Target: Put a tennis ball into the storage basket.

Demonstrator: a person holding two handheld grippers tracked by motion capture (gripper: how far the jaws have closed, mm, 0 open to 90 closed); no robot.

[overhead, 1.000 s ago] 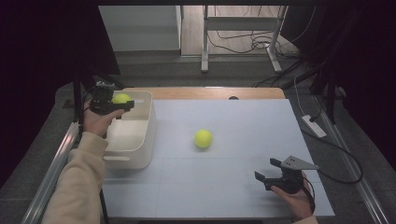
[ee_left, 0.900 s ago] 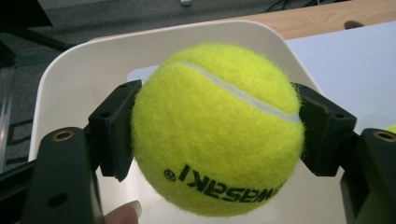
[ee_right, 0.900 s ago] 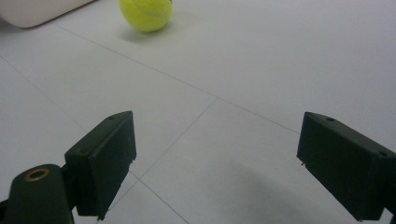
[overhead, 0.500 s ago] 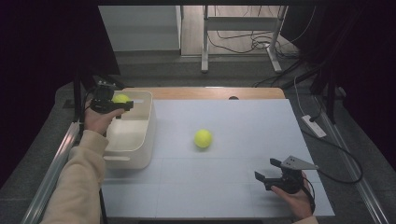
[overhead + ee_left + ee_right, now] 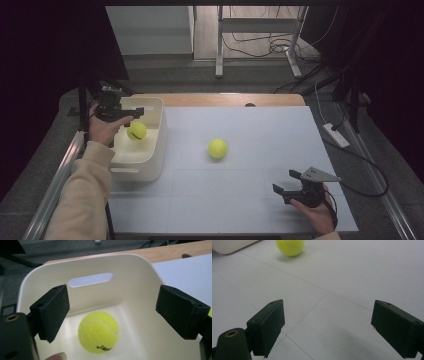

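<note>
Inside the white bin (image 5: 150, 150), a ball (image 5: 98, 332) lies under the left gripper (image 5: 112, 312) (jaws just opened, empty).

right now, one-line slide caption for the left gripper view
Left gripper, jaws just opened, above a tennis ball dropped into the white bin.

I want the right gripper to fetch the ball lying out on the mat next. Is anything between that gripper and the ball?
Nothing visible is. The right gripper rests low on the mat with its jaws open, and bare mat lies between it and the tennis ball. The white bin stands off to the ball's left, outside that path.
</note>
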